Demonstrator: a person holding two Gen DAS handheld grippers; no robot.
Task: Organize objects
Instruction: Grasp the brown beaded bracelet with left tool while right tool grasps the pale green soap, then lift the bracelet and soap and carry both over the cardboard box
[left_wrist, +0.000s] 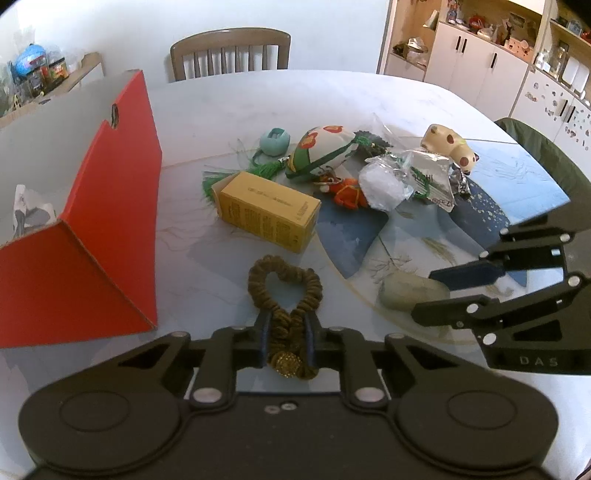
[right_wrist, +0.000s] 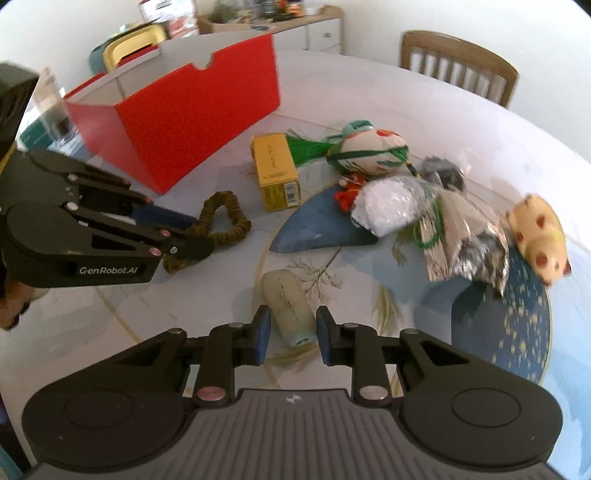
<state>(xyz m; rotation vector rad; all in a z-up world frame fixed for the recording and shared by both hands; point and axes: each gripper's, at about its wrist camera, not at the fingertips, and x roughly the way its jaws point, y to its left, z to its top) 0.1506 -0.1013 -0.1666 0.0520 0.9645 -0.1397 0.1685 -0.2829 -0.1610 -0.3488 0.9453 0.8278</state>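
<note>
Left wrist view: left gripper (left_wrist: 287, 345) has its jaws pinched on the knotted end of the brown scrunchie (left_wrist: 284, 284), loop lying ahead at 12 o'clock on the bench (left_wrist: 229, 110). Red box (left_wrist: 110, 206) stands open at 10 o'clock, just beside the loop.

Right wrist view: right gripper (right_wrist: 291, 334) has jaws spread either side of the pale roll (right_wrist: 290, 306), pads near its flanks; whether they touch I cannot tell. The roll lies lengthwise between them.

Step in hand, as I judge it: lift the scrunchie and carry it into the box, while the right closes on the roll.
- Lift high enough for the dangling loop to clear the box wall, release well inside.
- Right side: close squarely across the roll's middle; it looks soft, so go gently.
- Keep the two grippers apart; they work close together.

Count:
- scrunchie 1
- pale roll 1
- yellow carton (left_wrist: 267, 212) 1
- flowered pouch with green tassel (left_wrist: 321, 151) 1
- teal trinket (left_wrist: 273, 141) 1
- orange figure (left_wrist: 347, 194) 1
- spotted cream toy (left_wrist: 448, 146) 1
- foil and plastic wrappers (left_wrist: 406, 177), a tangled heap; number unclear
- wooden chair (left_wrist: 231, 51) 1
</note>
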